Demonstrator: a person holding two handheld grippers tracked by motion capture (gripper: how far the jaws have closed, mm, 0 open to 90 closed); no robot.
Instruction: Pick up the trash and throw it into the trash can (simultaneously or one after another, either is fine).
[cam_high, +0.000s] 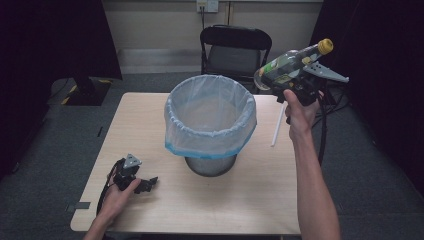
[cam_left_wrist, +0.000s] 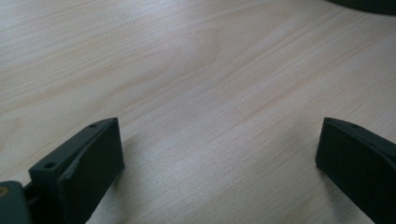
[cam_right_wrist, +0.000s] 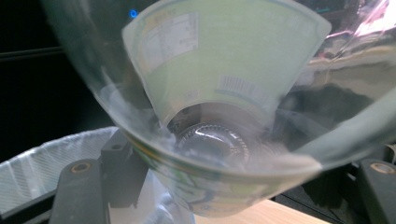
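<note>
Right tool (cam_high: 295, 75) lifts bottle (cam_high: 292, 62) above wooden table (cam_high: 150, 120), bin (cam_high: 210, 122).

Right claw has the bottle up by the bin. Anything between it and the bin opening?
Nothing visible. The right claw holds the bottle in the air beside the bin's right rim, and the bag-lined bin is open at the top, with no lid or object across its mouth.

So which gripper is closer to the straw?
Right. The right gripper is raised just above the straw, holding a bottle; the left gripper rests across the table.
</note>
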